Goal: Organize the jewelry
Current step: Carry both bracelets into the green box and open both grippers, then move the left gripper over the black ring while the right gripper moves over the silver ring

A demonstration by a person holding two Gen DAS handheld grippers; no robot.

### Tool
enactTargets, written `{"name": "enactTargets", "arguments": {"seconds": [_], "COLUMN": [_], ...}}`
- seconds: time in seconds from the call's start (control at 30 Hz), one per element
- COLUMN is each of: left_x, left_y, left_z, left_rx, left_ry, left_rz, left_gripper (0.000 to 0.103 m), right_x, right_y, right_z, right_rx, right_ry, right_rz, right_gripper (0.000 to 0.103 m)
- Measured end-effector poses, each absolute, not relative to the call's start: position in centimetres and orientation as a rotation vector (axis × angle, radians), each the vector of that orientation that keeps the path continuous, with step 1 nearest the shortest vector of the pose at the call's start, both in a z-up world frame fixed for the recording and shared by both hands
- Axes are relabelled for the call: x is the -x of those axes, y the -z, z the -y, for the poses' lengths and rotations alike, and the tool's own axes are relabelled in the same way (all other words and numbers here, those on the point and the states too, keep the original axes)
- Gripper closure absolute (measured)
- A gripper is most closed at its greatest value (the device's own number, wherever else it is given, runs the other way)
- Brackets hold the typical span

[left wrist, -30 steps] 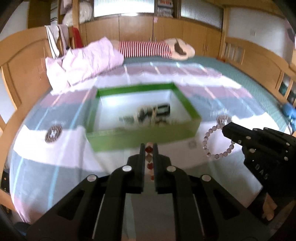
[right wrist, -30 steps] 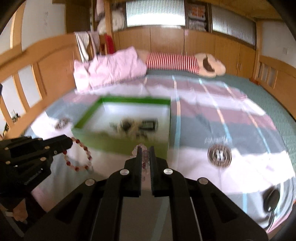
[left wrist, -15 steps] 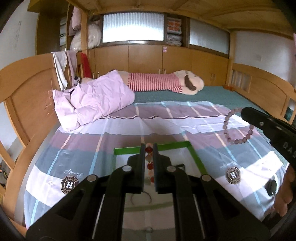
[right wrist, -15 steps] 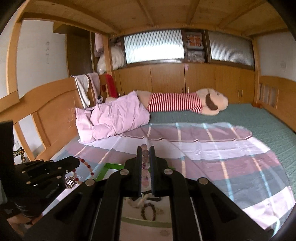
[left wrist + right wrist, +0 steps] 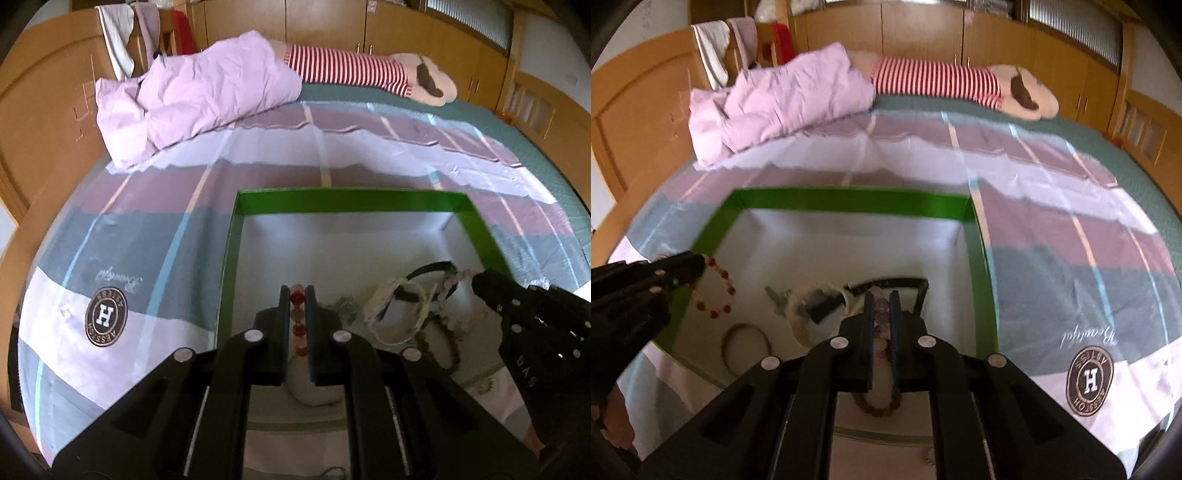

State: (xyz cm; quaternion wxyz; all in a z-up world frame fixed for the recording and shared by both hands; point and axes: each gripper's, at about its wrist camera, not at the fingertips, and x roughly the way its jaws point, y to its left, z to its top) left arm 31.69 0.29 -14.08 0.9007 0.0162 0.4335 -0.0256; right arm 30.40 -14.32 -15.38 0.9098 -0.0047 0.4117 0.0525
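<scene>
Jaws over green box [image 5: 480, 225] amid jewelry clutter [image 5: 399, 314]

The bed [image 5: 535, 122] carries a striped sheet [image 5: 258, 184], the green box [image 5: 347, 201] on it, pink quilt [image 5: 199, 96] beyond the box.

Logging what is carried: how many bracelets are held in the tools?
2: a red bead bracelet in the left tool, a pale bead bracelet in the right tool, both above the green box.

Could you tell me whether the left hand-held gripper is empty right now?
No, the left hand-held gripper is shut on a red bead bracelet, held above the green box.
</scene>
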Motion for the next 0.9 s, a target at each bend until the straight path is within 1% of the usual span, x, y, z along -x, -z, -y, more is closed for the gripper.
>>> {"name": "enactTargets", "arguments": {"seconds": [0.03,0.07,0.1,0.13,0.17,0.33,0.57,0.67,0.73,0.9], "left_x": [-31.6,-31.5,-31.4,-31.2,-31.0,-28.7,-25.1,-22.6,-21.1,-19.5], "left_y": [14.2,14.2,14.2,13.9,13.6,12.1,11.6,12.7,14.3,18.5], "left_z": [-0.3,-0.3,-0.3,-0.3,-0.2,0.7,1.4,1.4,1.6,1.4], "left_rx": [-0.033,-0.033,-0.032,-0.028,-0.026,-0.057,-0.063,-0.059,-0.073,-0.05], "left_ry": [0.051,0.048,0.044,0.044,0.044,0.066,0.101,0.126,0.134,0.133], "left_rz": [-0.896,-0.892,-0.89,-0.885,-0.873,-0.823,-0.823,-0.845,-0.881,-0.993], "left_gripper": [0.094,0.089,0.071,0.064,0.061,0.059,0.05,0.049,0.049,0.049], "right_x": [-30.3,-30.2,-30.0,-29.5,-29.2,-26.2,-21.7,-20.1,-19.6,-19.5], "right_y": [15.5,15.4,15.1,14.6,14.2,12.0,11.9,14.0,15.6,20.0], "right_z": [14.4,14.6,14.8,15.2,15.6,18.1,21.9,23.7,24.2,22.8], "right_rx": [0.014,0.018,0.016,0.0,-0.011,-0.073,-0.1,-0.083,-0.07,-0.038], "right_ry": [-0.103,-0.097,-0.094,-0.101,-0.109,-0.126,-0.115,-0.09,-0.085,-0.122], "right_rz": [-0.85,-0.849,-0.844,-0.828,-0.817,-0.769,-0.756,-0.81,-0.855,-0.969], "right_gripper": [0.09,0.084,0.071,0.065,0.064,0.06,0.057,0.057,0.057,0.057]}}
